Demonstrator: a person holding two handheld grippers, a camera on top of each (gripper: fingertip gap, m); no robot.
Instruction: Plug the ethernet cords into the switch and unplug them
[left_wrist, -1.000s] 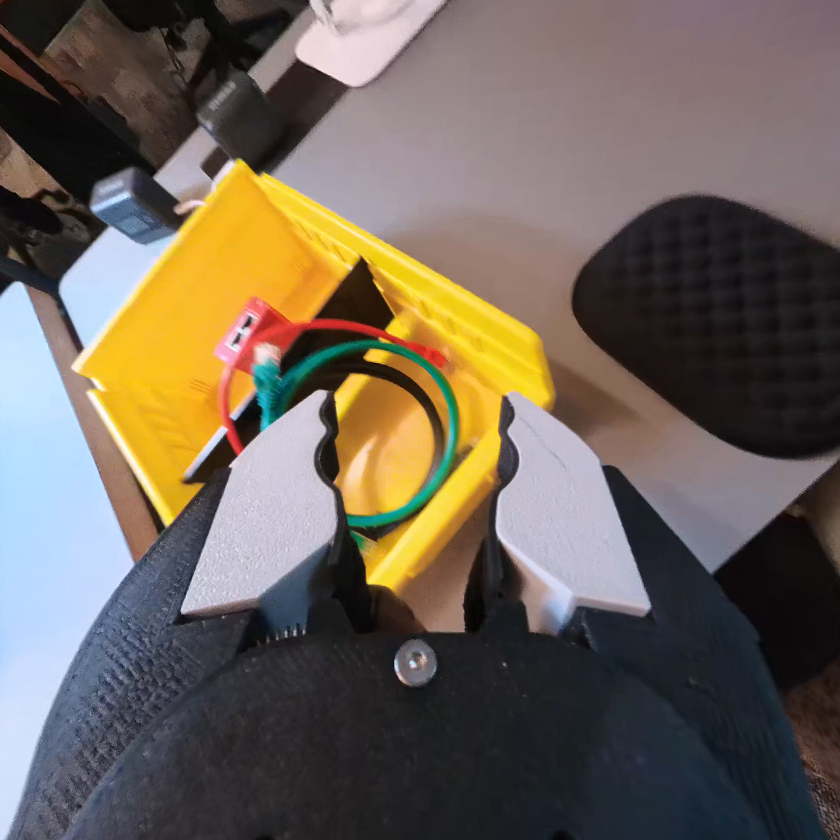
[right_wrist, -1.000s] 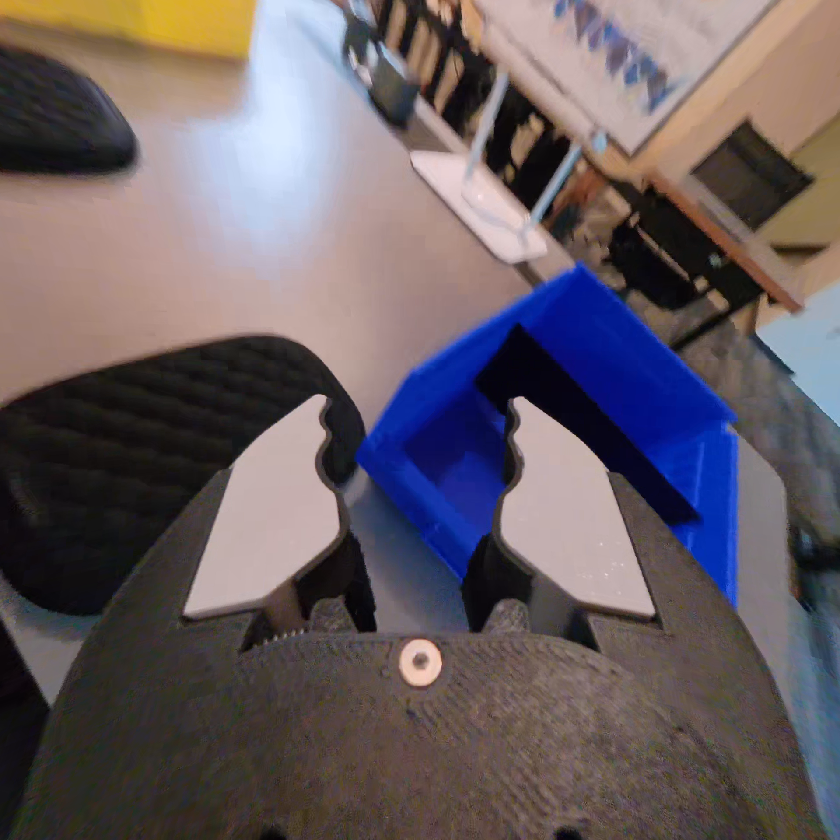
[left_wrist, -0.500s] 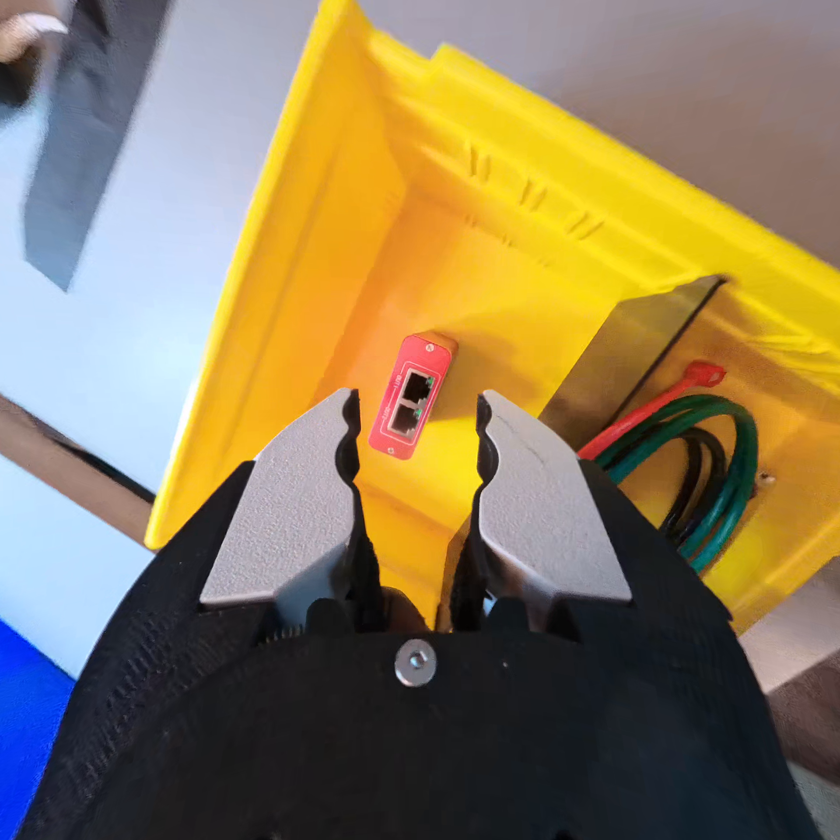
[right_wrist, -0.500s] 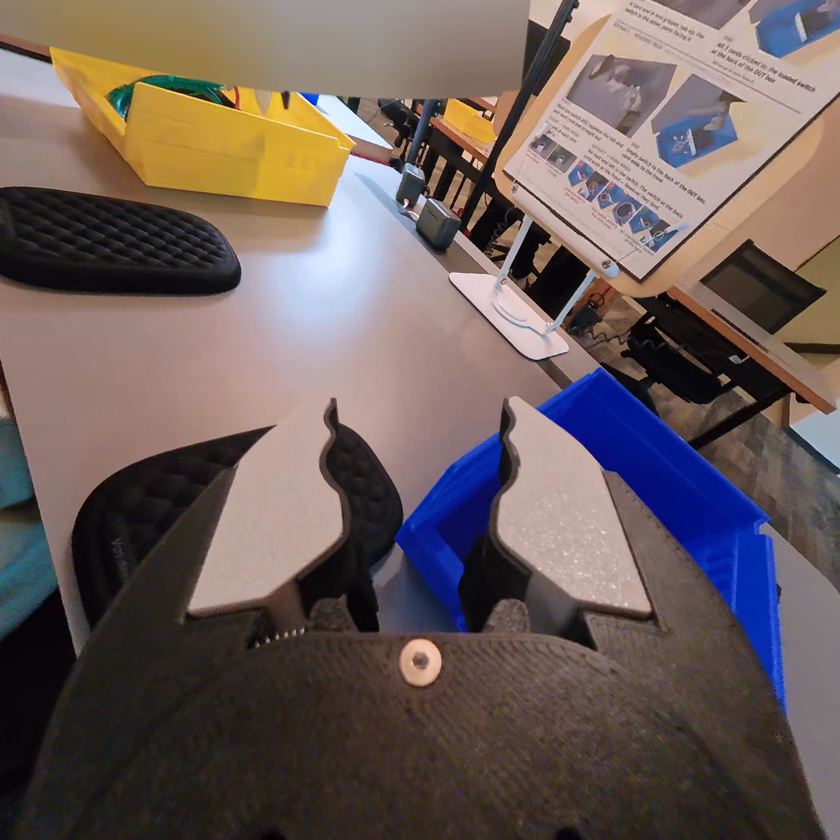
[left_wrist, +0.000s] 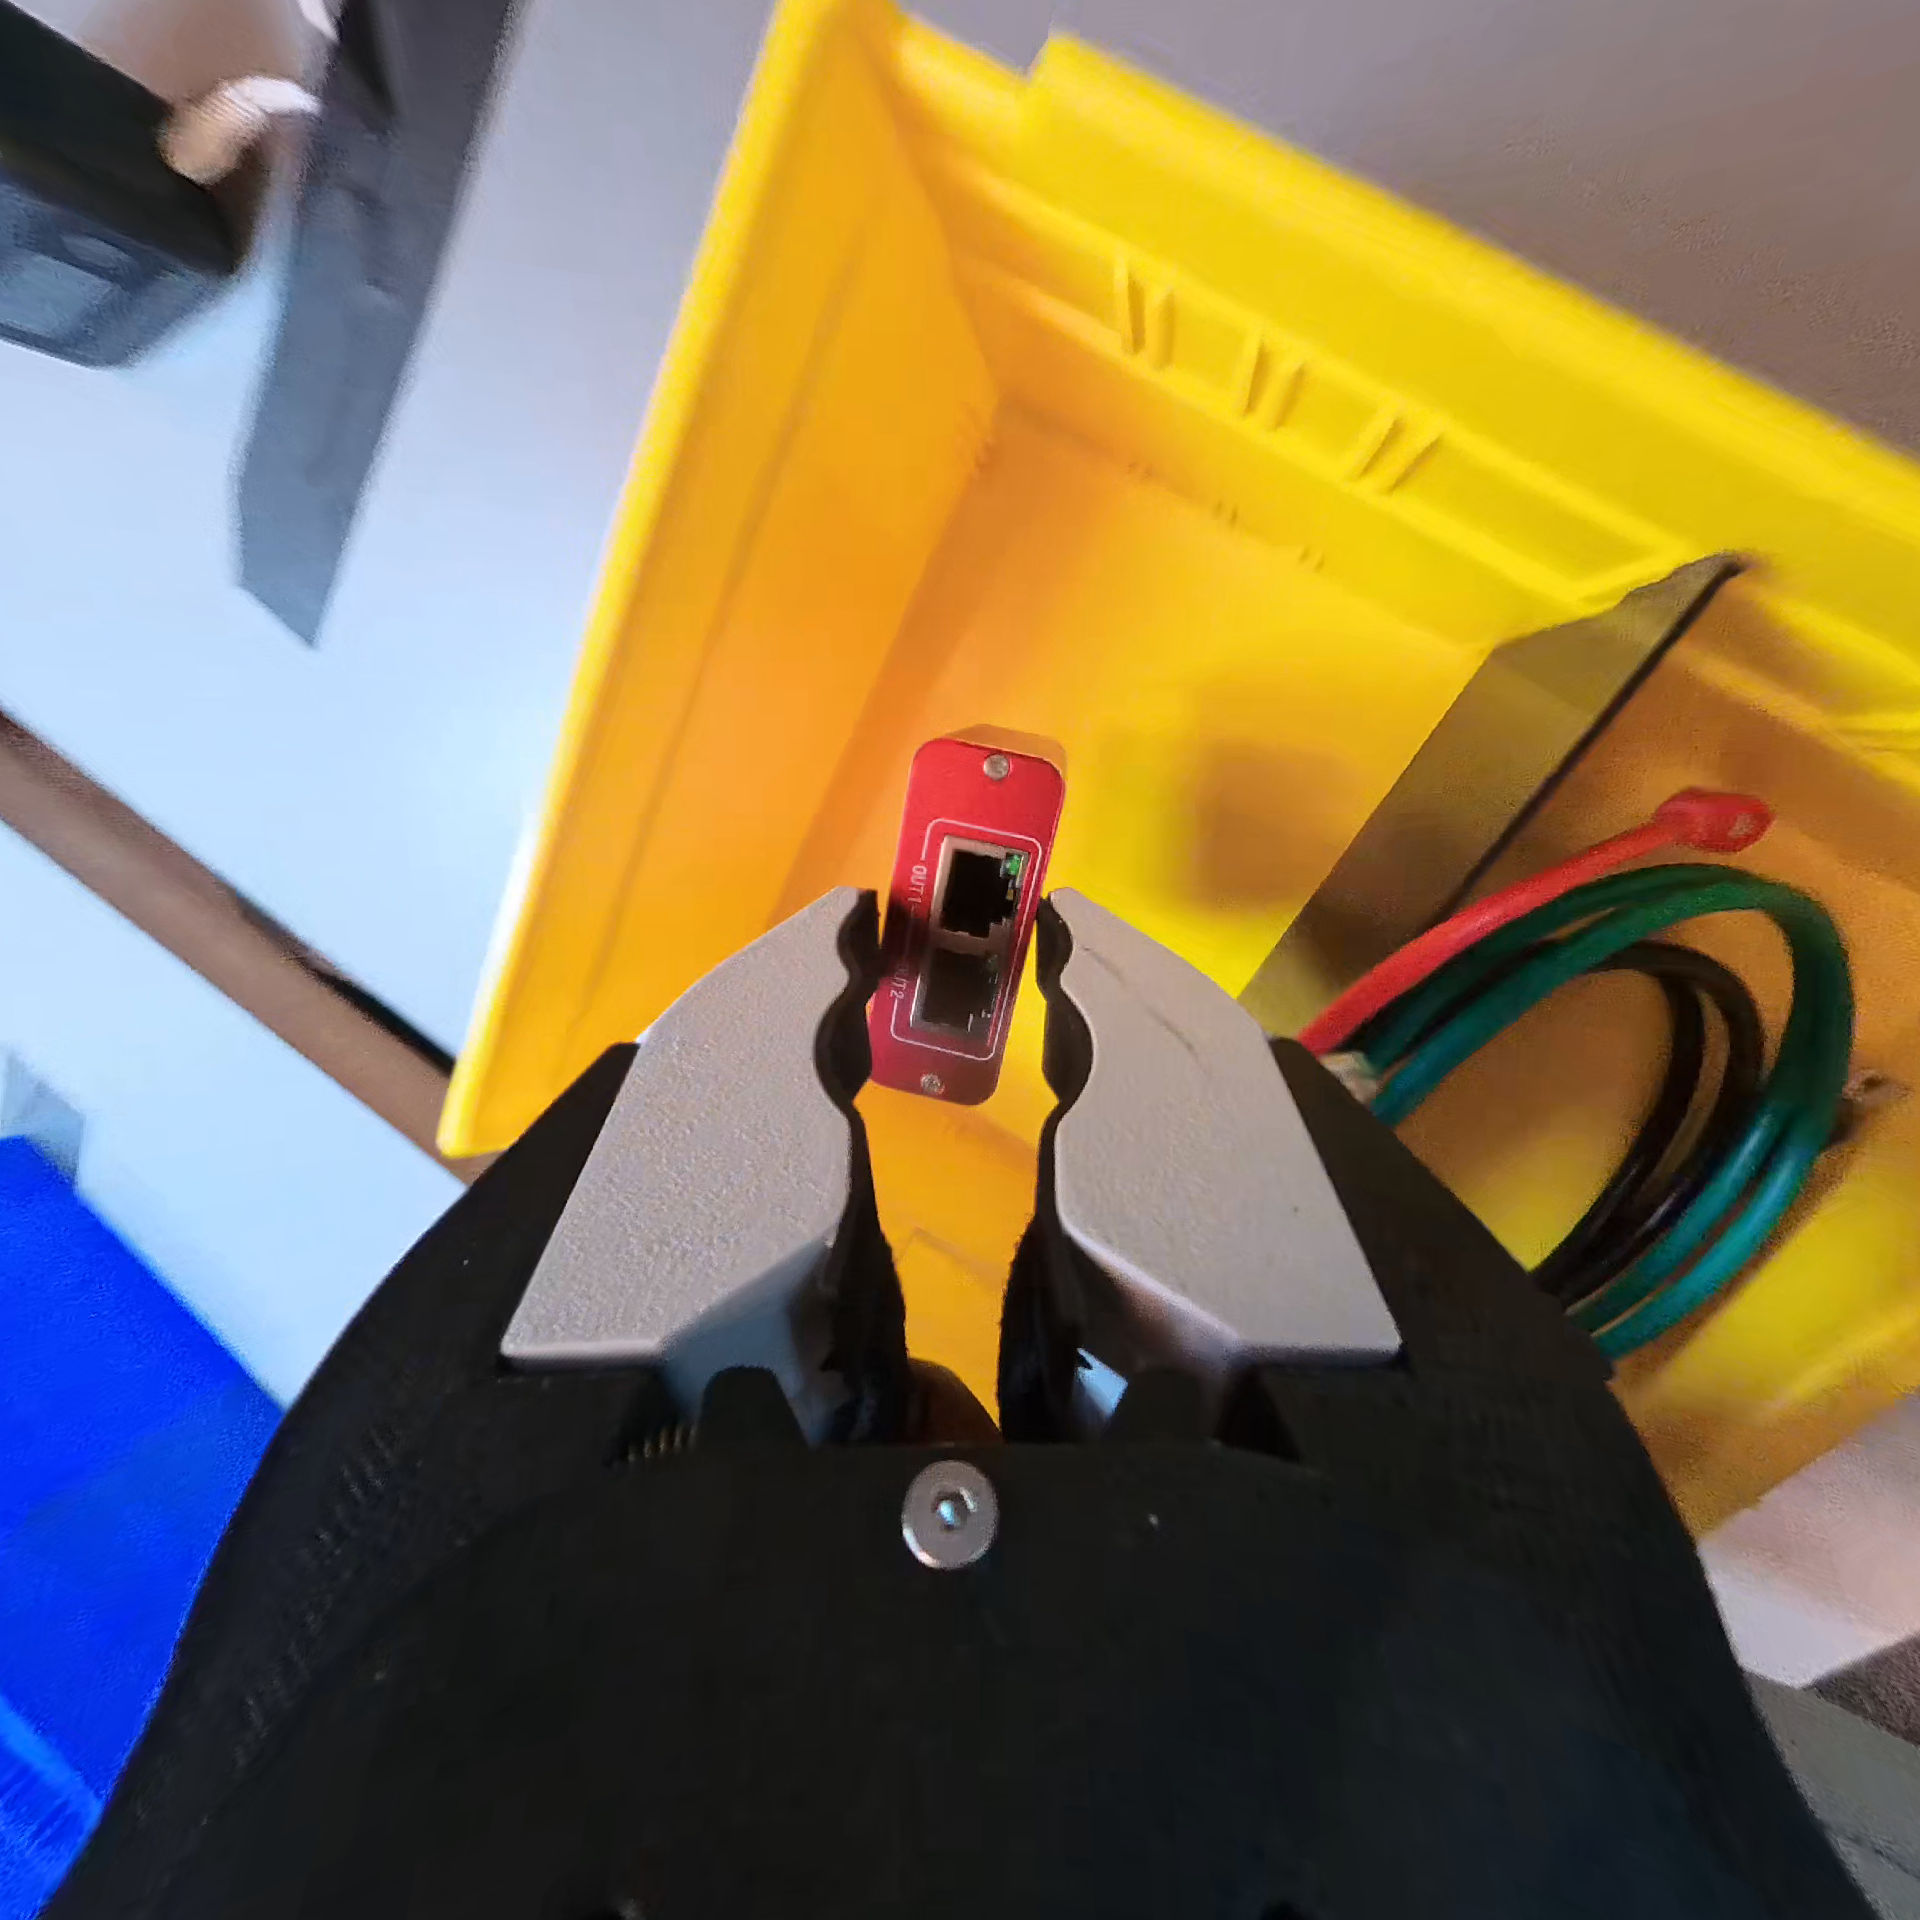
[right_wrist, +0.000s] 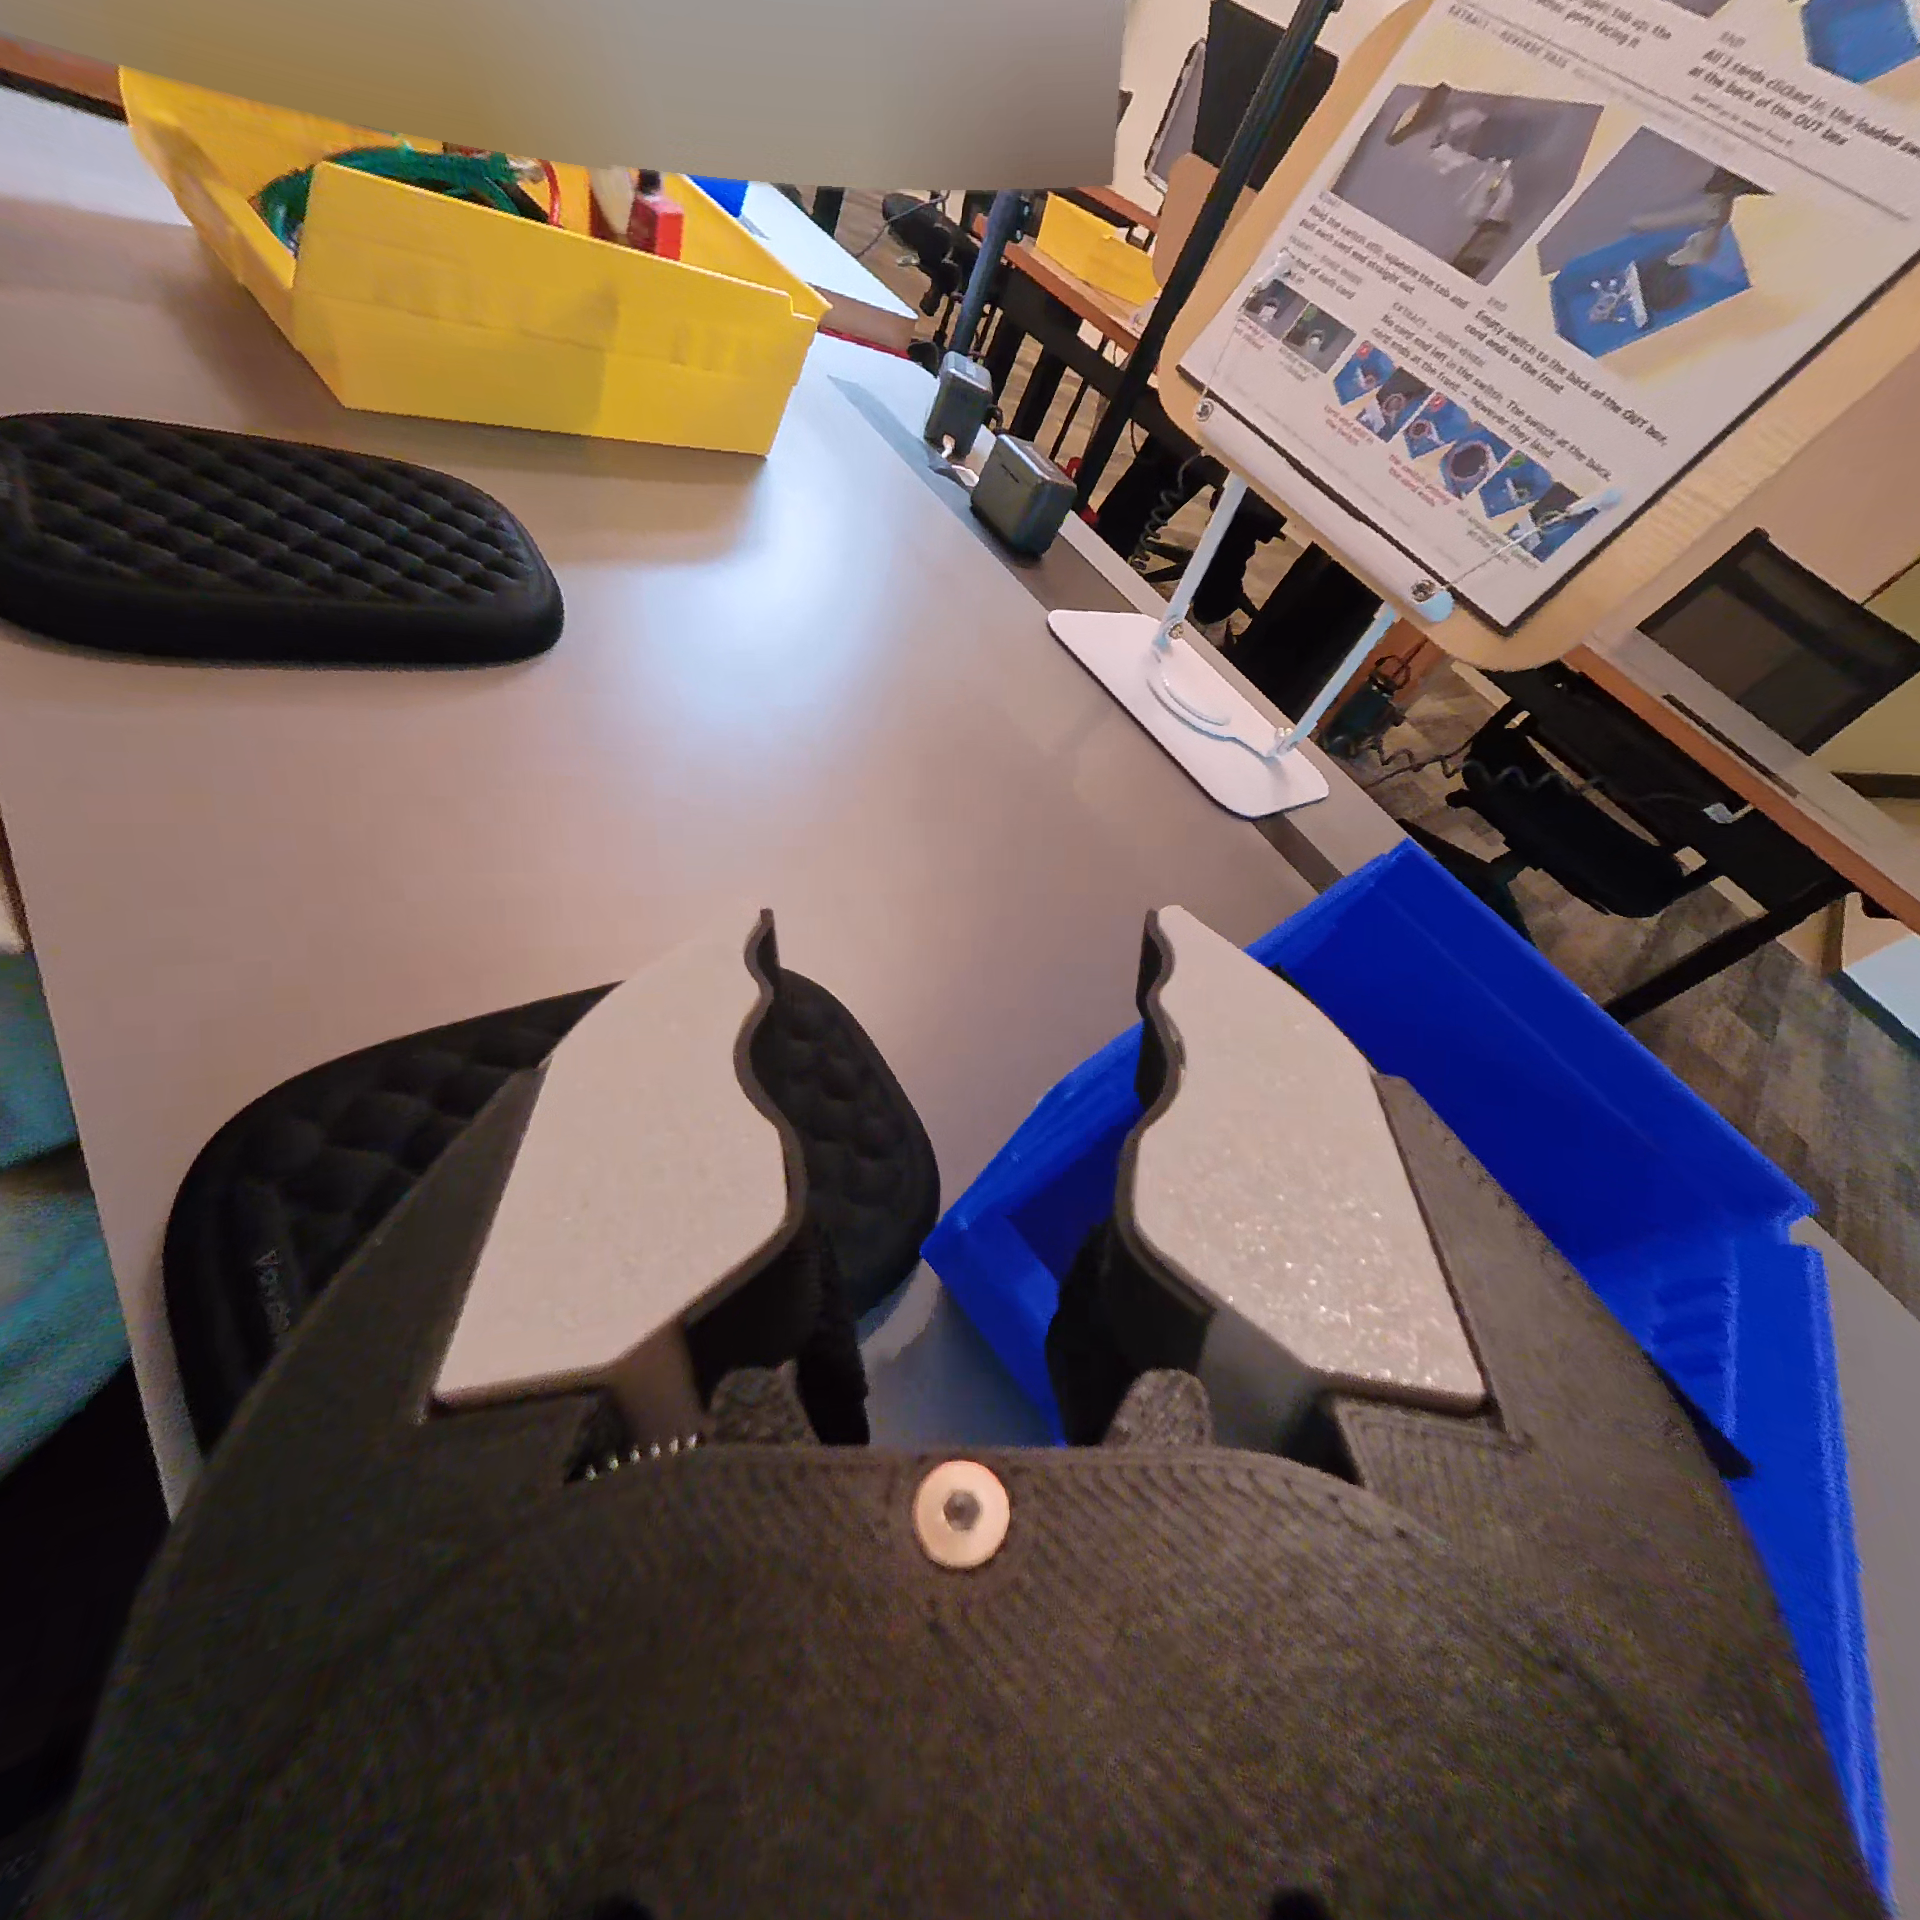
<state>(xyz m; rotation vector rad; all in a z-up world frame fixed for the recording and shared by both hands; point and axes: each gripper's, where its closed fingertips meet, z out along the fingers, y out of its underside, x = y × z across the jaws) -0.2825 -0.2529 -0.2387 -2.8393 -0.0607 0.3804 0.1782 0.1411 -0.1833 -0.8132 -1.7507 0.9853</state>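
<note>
Two empty ports face the camera on the red ethernet switch (left_wrist: 964, 920), which the left gripper (left_wrist: 954, 961) clamps by its sides between its grey fingers above the larger compartment of the yellow bin (left_wrist: 1195, 499). Past a dark divider (left_wrist: 1496, 790), red (left_wrist: 1507, 904), green (left_wrist: 1704, 1091) and black (left_wrist: 1704, 1049) ethernet cords lie coiled in the bin's other compartment. The right gripper (right_wrist: 954, 1029) hangs with fingers spread and empty above a black pad (right_wrist: 332, 1153) and a blue bin (right_wrist: 1538, 1081) on the grey table (right_wrist: 727, 727).
</note>
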